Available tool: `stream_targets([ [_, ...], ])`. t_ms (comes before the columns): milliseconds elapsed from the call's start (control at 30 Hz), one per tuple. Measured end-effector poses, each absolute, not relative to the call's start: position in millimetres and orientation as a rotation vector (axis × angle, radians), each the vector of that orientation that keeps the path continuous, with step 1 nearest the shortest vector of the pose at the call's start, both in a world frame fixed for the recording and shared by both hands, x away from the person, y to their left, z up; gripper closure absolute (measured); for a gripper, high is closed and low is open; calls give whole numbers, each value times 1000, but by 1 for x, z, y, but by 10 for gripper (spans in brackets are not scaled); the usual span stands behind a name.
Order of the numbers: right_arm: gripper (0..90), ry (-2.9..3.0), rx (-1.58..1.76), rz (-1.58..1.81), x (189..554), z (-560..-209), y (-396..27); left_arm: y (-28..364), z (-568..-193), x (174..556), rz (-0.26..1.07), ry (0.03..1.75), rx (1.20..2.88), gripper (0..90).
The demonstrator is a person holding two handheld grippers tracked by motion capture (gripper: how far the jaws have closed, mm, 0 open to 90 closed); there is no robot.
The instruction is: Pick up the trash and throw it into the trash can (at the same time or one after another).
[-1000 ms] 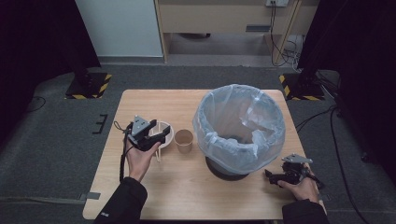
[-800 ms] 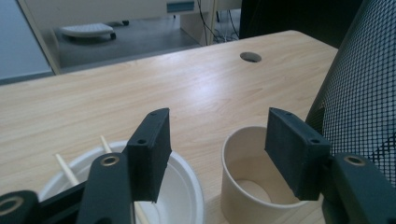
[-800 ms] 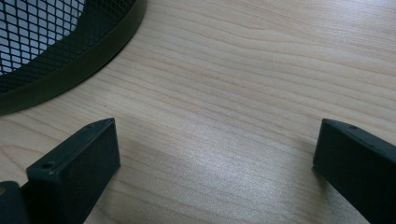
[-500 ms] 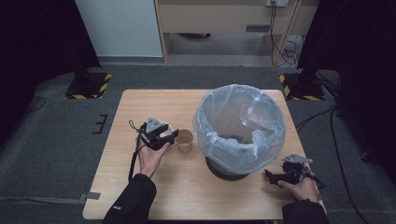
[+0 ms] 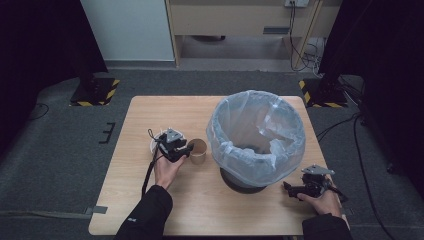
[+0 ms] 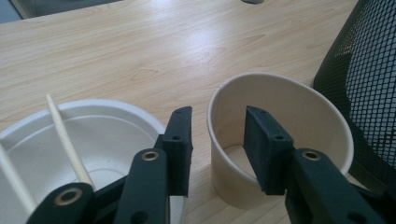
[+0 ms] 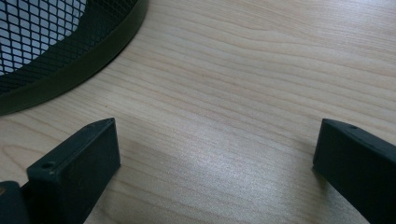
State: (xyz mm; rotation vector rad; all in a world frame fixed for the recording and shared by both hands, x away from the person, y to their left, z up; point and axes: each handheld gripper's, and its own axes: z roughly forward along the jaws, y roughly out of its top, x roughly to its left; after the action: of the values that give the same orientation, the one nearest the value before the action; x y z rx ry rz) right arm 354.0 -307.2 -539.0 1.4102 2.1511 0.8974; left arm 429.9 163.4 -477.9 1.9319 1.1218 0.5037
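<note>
Nearest the person, two hands rest on the desk point(image 5: 200, 115), each with one gripper. The right gripper point(image 5: 294, 191) lies in front of the bin and to its right, its two fingers point(image 7: 74, 170) spread wide over bare wood with nothing between them. The left gripper point(image 5: 186, 151) sits to the bin's left, by the containers. Its two fingers point(image 6: 180, 147) straddle the near wall of the single brown paper cup point(image 5: 198, 151): one finger stands outside the cup, the other inside it. They have just been closing, yet a gap shows on both sides of the wall, so they do not yet pinch it. The cup stands upright just beside the bin's left side. Further left of the bin, close beside the cup, is one white paper bowl point(image 6: 100, 135) holding two thin wooden sticks point(image 6: 65, 142). One mesh waste bin point(image 5: 256, 134) lined with a pale plastic bag stands on the desk's right half, behind the right gripper.
</note>
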Motion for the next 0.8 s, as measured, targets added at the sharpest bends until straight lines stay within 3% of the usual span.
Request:
stream_targets([
  [500, 8, 2158, 1405, 900, 354, -539, -307, 157, -478, 425, 480, 1099, 1997, 820],
  [800, 8, 2158, 1405, 900, 354, -539, -307, 157, -475, 419, 465, 1077, 1977, 841],
])
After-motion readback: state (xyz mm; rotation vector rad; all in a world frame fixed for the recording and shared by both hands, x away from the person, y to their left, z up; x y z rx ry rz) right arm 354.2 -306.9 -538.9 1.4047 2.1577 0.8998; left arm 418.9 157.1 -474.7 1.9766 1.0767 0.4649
